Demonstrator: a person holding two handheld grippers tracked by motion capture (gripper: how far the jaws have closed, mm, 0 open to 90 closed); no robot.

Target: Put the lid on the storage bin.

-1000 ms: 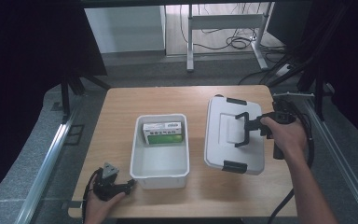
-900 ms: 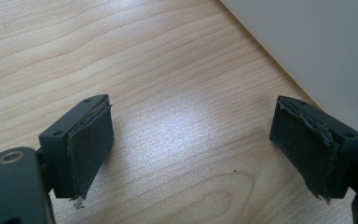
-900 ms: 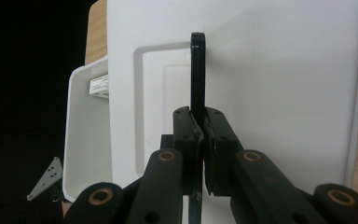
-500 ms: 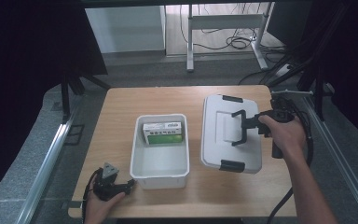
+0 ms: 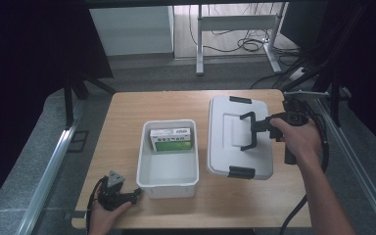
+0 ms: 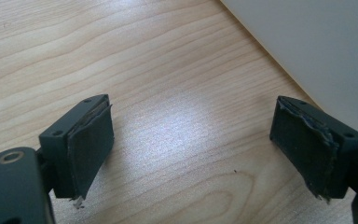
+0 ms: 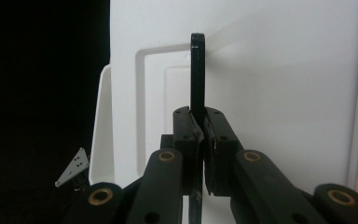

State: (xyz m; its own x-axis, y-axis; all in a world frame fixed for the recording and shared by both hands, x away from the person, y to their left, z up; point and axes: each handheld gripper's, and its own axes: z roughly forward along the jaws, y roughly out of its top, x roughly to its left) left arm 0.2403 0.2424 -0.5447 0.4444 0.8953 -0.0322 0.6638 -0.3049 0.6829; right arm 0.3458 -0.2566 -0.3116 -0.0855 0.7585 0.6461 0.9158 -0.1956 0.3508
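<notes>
High view, right gripper (image 5: pixel 255 128) clamping lid handle (image 5: pixel 247 131), lid (image 5: pixel 240 137) shifted left twd bin (image 5: pixel 168 152), left gripper (image 5: pixel 127 197) wide, unmoved

Left gripper (image 6: pixel 191 154): two black jaws rising from the lower edge, set wide apart, nothing between them. Each jaw carries a dark pad (image 6: pixel 93 140) on its inner face; pad edges look worn and frayed, with a small loose scrap hanging at the bottom of the left one. Table (image 6: pixel 168 70): pale wood, grain running across, a soft sheen between the jaws, one tiny dark speck nearby. White container wall (image 6: pixel 317 51): plain, smooth, at upper right, just beside the right-hand jaw; contact cannot be told.
</notes>
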